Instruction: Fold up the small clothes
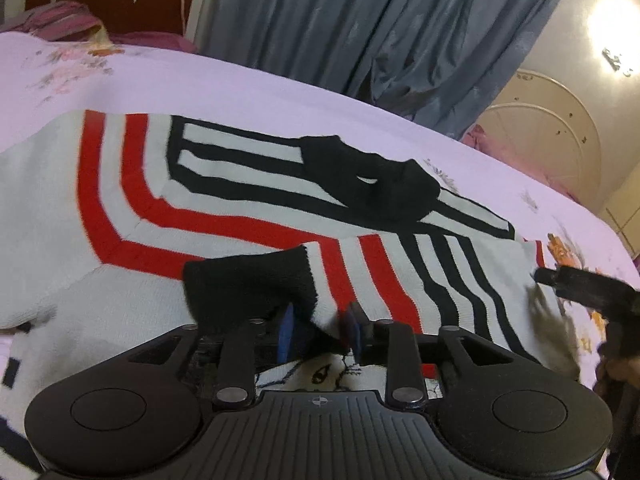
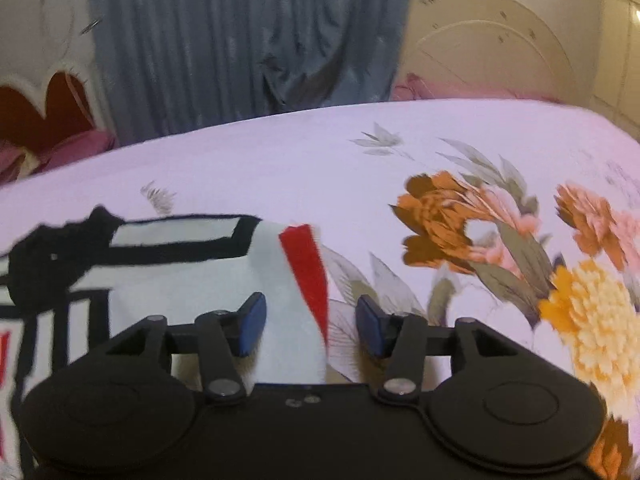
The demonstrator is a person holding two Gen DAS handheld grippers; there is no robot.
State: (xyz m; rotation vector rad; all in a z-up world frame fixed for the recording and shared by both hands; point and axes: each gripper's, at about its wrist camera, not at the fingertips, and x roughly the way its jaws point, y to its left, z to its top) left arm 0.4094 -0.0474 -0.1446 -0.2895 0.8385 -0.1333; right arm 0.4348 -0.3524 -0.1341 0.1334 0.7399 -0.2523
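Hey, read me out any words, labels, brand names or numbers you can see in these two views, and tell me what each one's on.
No readable words or numbers in either view.
Left gripper: only a small round cross mark on its body, no letters.
Sweater: stripes and a drawn figure near the gripper, no text.
Bedsheet: flower print only.

sweater [image 1: 248, 200]: matt knit, ribbed cuff [image 1: 248, 284] | bedsheet [image 2: 280, 160]: smooth printed cloth | curtain [image 1: 360, 20]: soft-sheen cloth | gripper bodies: matt black plastic

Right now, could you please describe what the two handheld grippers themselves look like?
Both the left gripper and right gripper are matte black plastic with ribbed bodies, round side discs, silver pivot pins on linkage bars, and blue pads on their fingertips.
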